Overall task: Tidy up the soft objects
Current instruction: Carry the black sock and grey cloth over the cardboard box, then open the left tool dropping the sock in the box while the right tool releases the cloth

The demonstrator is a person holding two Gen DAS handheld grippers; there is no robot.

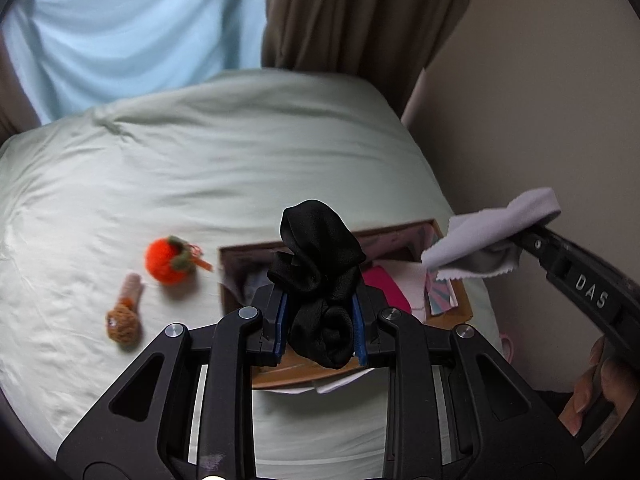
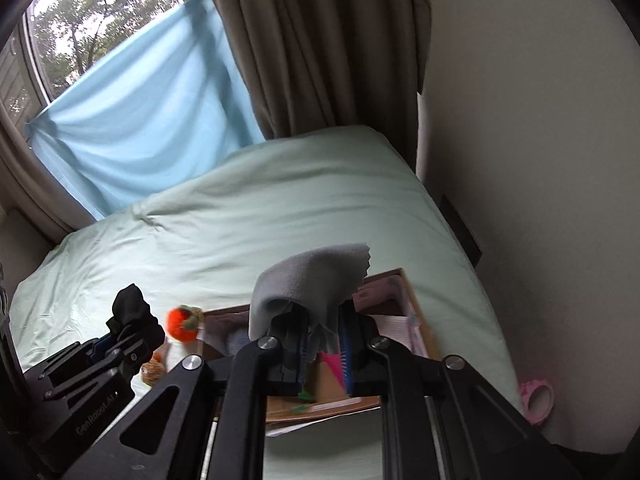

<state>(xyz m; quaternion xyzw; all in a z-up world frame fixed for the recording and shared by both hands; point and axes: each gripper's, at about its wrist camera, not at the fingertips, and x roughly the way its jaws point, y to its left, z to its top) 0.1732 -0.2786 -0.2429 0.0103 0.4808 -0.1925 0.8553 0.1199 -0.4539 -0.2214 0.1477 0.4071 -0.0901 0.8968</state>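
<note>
Left wrist view: left tongs [image 1: 320, 320] clenched on a black scrunchie [image 1: 318, 276], which bulges up between the blue-lined fingers [image 1: 281, 320]. The scrunchie is held in the air above the near left part of an open cardboard box [image 1: 460, 300] that sits on the bed [image 1: 200, 180]. The box holds pink and white soft items, blurred. On the sheet to the left of the box lie an orange knitted pumpkin [image 1: 170, 260] and, nearer the camera, a small brown knitted toy [image 1: 124, 312], the two apart from each other. At the right edge, the right tongs [image 1: 528, 232] carry a pale grey cloth [image 1: 488, 236] above the far right side of the box.

Right wrist view: right tongs [image 2: 322, 344] grasping the grey cloth [image 2: 304, 280], which drapes over the fingertips and hides them in part. The cloth hangs above the box [image 2: 416, 312]. At lower left, the left tongs [image 2: 116, 340] with the scrunchie [image 2: 130, 308], just beside the pumpkin [image 2: 182, 324]. A pink ring-shaped object [image 2: 538, 400] lies at the right edge of the bed [image 2: 280, 208], by the wall.
</note>
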